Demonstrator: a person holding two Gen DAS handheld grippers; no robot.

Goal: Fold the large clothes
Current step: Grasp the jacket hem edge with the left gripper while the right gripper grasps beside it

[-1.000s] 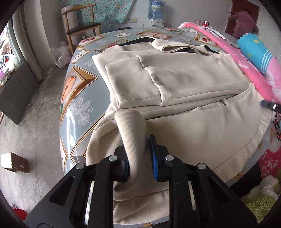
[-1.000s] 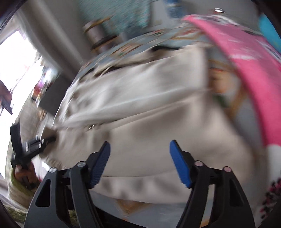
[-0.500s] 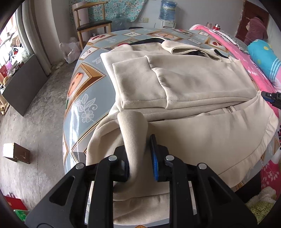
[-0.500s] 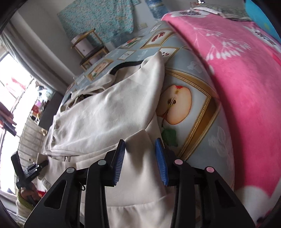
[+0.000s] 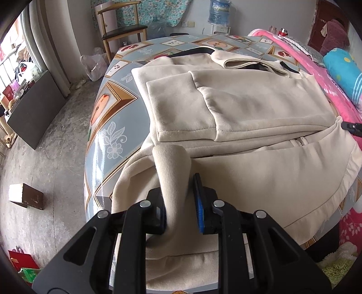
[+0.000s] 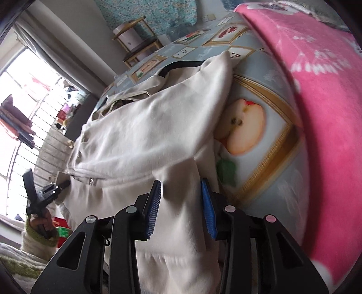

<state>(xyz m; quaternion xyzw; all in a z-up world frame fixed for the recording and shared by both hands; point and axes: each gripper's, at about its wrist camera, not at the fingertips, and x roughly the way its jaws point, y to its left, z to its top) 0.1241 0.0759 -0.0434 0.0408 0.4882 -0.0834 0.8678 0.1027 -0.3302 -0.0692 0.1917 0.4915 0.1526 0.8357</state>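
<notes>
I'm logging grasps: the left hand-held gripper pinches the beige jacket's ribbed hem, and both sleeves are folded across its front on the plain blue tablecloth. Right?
Not quite. The tablecloth isn't plain; the left wrist view shows framed fruit pictures and white flowers printed on it. The rest stands: the left hand-held gripper pinches the jacket's ribbed hem, and both sleeves are folded across the front.

Garment [image 5: 260,108] hem cut off by bottom edge; table [image 5: 108,117] mostly covered.

One beige garment [image 5: 260,108]; two tongs [image 5: 178,199] [image 6: 181,203]; one wooden chair [image 5: 123,29]; one water bottle [image 5: 218,10]
</notes>
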